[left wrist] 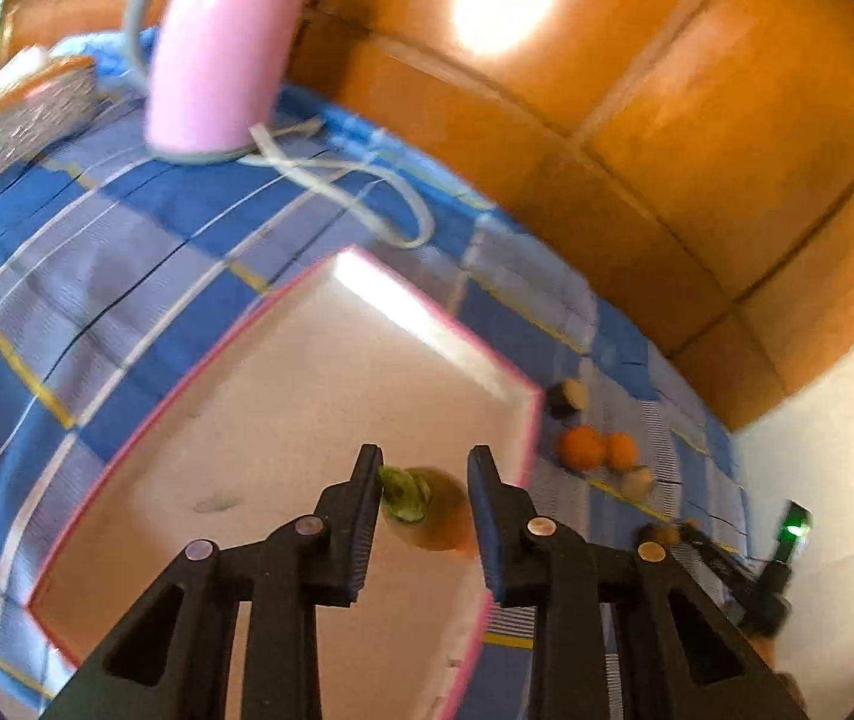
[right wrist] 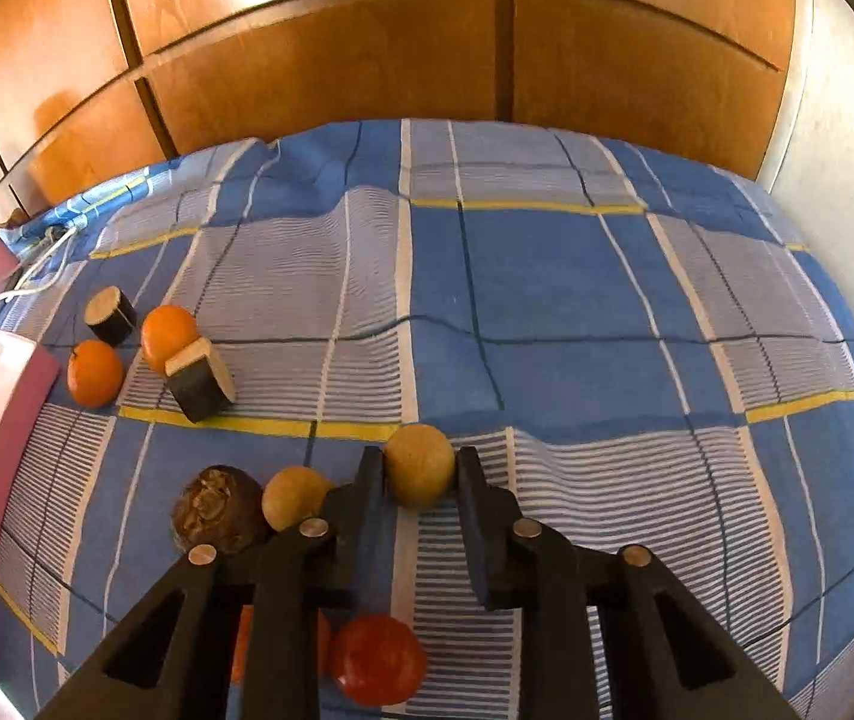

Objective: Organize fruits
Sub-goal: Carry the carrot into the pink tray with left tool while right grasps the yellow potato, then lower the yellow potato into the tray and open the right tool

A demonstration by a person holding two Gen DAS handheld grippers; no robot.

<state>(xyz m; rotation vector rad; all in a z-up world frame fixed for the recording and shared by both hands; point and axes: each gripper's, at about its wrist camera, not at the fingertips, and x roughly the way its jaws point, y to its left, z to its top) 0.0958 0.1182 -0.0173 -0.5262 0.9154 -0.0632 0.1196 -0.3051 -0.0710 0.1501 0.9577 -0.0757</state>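
Right tongs (right wrist: 419, 471) clasping tan ball (right wrist: 419, 463), left tongs (left wrist: 425, 474) parted above green-topped fruit (left wrist: 427, 507)

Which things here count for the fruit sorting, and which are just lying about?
For the job: pink-rimmed tray; fruit with green stem between left gripper fingers; tan ball between right gripper fingers; two oranges; red fruit.

Lying about: pink kettle, its cord, tissue box.

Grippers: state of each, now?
Left gripper: open, orange fruit with green top between its jaws.
Right gripper: jaws around tan ball, grip unclear.
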